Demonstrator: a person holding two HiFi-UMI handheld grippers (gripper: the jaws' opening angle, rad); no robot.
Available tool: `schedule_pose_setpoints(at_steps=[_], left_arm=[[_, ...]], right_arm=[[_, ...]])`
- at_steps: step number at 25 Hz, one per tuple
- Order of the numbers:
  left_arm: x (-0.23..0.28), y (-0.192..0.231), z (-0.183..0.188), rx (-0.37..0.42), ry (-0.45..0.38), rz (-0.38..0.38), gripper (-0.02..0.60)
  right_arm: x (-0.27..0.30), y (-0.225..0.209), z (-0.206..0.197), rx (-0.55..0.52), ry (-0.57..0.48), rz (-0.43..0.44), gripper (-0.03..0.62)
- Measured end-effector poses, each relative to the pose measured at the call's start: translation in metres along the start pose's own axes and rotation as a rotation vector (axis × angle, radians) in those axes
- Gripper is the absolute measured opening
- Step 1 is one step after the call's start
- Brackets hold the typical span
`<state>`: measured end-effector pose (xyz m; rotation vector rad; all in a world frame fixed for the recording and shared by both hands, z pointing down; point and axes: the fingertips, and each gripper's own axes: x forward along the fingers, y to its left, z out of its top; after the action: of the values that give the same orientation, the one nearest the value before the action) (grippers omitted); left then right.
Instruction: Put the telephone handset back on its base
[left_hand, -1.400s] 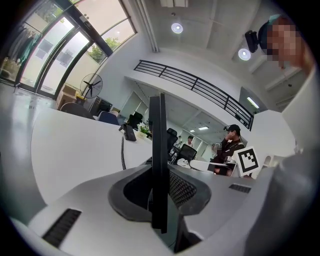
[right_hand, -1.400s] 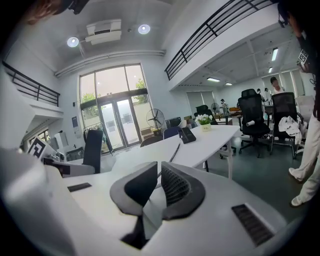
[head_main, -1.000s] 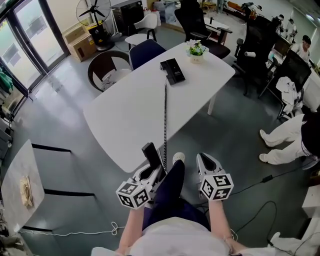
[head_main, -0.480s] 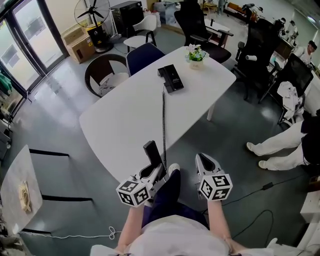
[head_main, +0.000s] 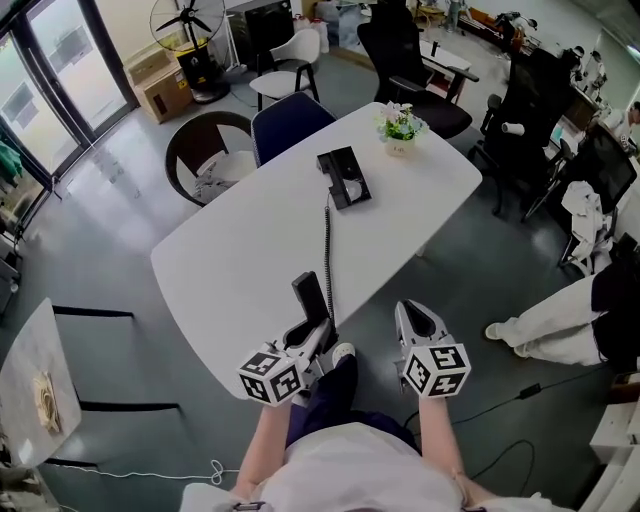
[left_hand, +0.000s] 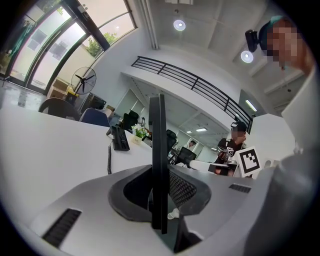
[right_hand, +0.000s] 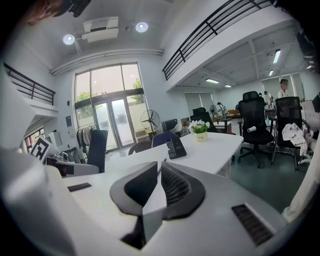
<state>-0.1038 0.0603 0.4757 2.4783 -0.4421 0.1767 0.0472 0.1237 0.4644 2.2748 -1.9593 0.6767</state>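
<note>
A black telephone base (head_main: 343, 178) lies on the far part of the white table (head_main: 240, 250); it also shows small in the left gripper view (left_hand: 119, 137) and in the right gripper view (right_hand: 175, 147). A coiled cord (head_main: 327, 250) runs from it to the black handset (head_main: 310, 298). My left gripper (head_main: 312, 330) is shut on the handset's lower end and holds it upright over the table's near edge. In the left gripper view the handset (left_hand: 158, 145) stands edge-on between the pads. My right gripper (head_main: 417, 318) hangs beside the table edge, jaws together, holding nothing.
A small potted plant (head_main: 400, 128) stands beyond the base. A blue chair (head_main: 290, 115) and a round brown chair (head_main: 210, 150) sit at the table's far side, black office chairs (head_main: 400, 50) behind. A person's legs (head_main: 550, 325) are at the right. A cable (head_main: 510, 395) lies on the floor.
Both grippers have moved forward toward the table, the left one carrying the handset. The handset now stands over the table's near edge, and the cord has slackened a little.
</note>
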Motion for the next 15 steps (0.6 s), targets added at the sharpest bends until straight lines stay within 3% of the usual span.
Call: schedule_pose_setpoints(at_steps=[15], left_arm=[[0.076,0.051,0.055,-0.039,-0.035,0.018,0.081]], right_arm=[[0.101,-0.03,0.051,-0.045,0.032,0.046,0.044]])
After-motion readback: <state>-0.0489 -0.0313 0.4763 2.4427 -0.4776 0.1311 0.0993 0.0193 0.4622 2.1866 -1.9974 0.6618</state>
